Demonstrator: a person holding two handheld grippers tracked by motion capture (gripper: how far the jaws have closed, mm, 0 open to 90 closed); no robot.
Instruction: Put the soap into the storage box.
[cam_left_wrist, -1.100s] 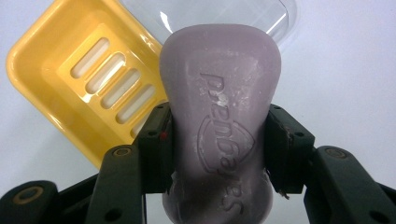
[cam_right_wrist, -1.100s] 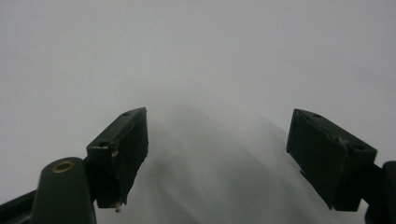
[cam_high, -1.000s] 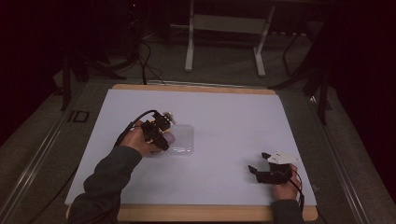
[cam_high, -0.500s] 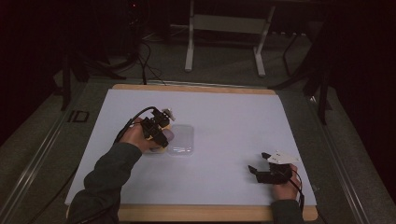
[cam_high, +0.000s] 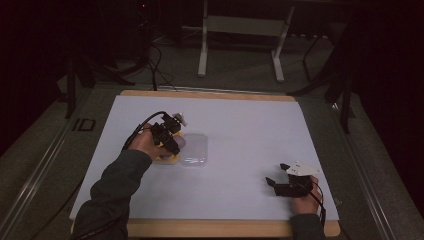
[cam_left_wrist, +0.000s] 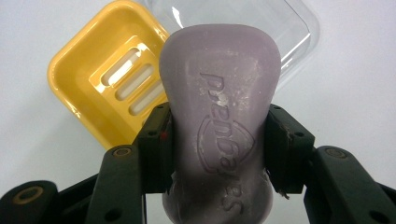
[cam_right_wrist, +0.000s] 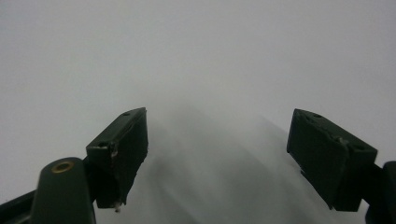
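Observation:
A purple bar of soap (cam_left_wrist: 219, 112) with a stamped logo is clamped at its waist between the two black jaws of my left gripper (cam_left_wrist: 217, 149), which is shut on it. Below the bar lie a yellow soap dish (cam_left_wrist: 100, 88) with drain slots and a clear plastic lid (cam_left_wrist: 289, 28) beside it. From above, my left gripper (cam_high: 170, 142) hovers over the yellow soap dish (cam_high: 165, 159), with the clear lid (cam_high: 194, 150) just to its right. My right gripper (cam_high: 275, 175) rests open near the mat's front right, and its jaws (cam_right_wrist: 217, 158) stand wide apart over bare white surface.
A white mat (cam_high: 250, 130) covers a wooden table (cam_high: 210, 95). Cables trail off the back left edge (cam_high: 155, 75). A metal stand (cam_high: 245, 30) rises on the floor behind the table.
The left hand has shifted slightly over the dish while keeping the soap. The right hand has stayed still.

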